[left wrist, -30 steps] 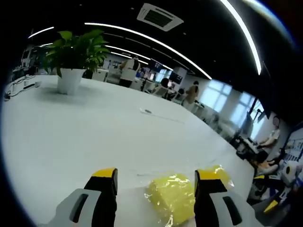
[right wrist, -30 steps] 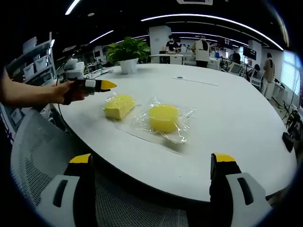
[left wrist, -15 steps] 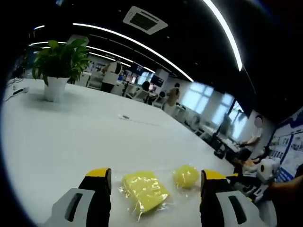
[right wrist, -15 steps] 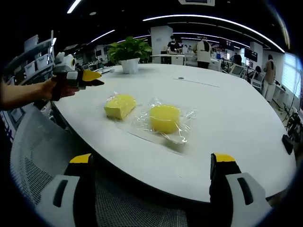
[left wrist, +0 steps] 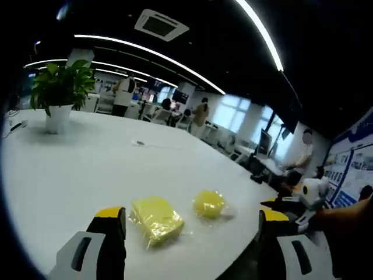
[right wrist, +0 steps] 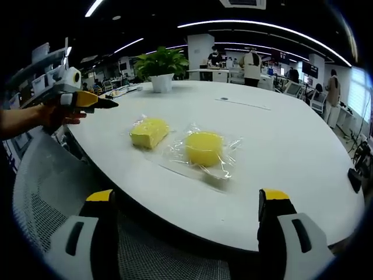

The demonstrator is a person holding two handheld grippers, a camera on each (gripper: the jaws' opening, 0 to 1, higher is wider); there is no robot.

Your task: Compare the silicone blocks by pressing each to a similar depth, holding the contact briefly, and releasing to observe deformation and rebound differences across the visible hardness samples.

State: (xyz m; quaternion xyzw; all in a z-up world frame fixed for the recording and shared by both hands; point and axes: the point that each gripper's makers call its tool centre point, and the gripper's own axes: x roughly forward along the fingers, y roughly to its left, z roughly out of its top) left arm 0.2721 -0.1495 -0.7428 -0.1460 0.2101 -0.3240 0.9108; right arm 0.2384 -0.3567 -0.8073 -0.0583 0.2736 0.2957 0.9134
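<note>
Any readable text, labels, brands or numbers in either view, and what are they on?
None can be read.
Wall poster, left gripper view: print too blurred to read.
Wrapped rectangular block and round block: no label visible on either.

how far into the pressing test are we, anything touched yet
Done: nothing visible. The rectangular yellow block and round yellow block lie in plastic wrap on the white table, showing no dents. In hand: nothing; the left claw hangs off the table edge, the right claw open, short of it. Left: press, hold, release both.
</note>
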